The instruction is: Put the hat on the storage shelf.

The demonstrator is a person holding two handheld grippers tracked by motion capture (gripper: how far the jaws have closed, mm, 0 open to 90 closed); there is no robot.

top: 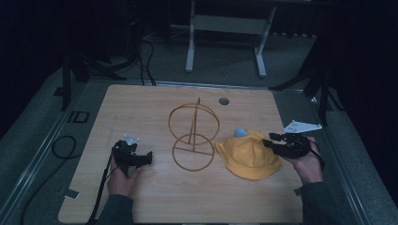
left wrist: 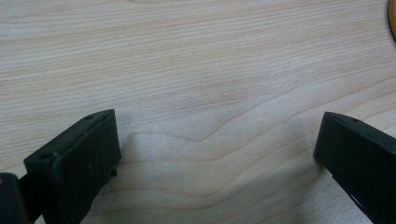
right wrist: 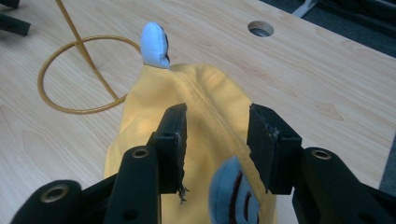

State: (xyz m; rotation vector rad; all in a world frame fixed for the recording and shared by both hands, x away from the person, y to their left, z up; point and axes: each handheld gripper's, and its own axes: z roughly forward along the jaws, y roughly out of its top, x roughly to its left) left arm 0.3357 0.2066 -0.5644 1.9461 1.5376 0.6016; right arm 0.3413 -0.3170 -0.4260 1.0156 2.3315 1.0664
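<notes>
- The hat, yellow with small blue ears, lies flat on the surface at the right, just beside the wire stand, and is not yet lifted.
- One blue ear is seen upright at the hat's far edge, and a second lies close under the right tongs.
- The right tongs are held over the hat's right edge; in the right gripper view the jaws are parted, with the crown seam between them, and no cloth is pinched yet.
- The left tongs are kept well apart from the hat, to the left of the stand; in the left gripper view the jaws are spread wide over bare wood and nothing is held.
- The stand is left bare, its rings carrying nothing.
- By judgement, the work is at its very start: the grasp is only being lined up, and the pinch, the lift and the placing on the stand are all left to do.
</notes>
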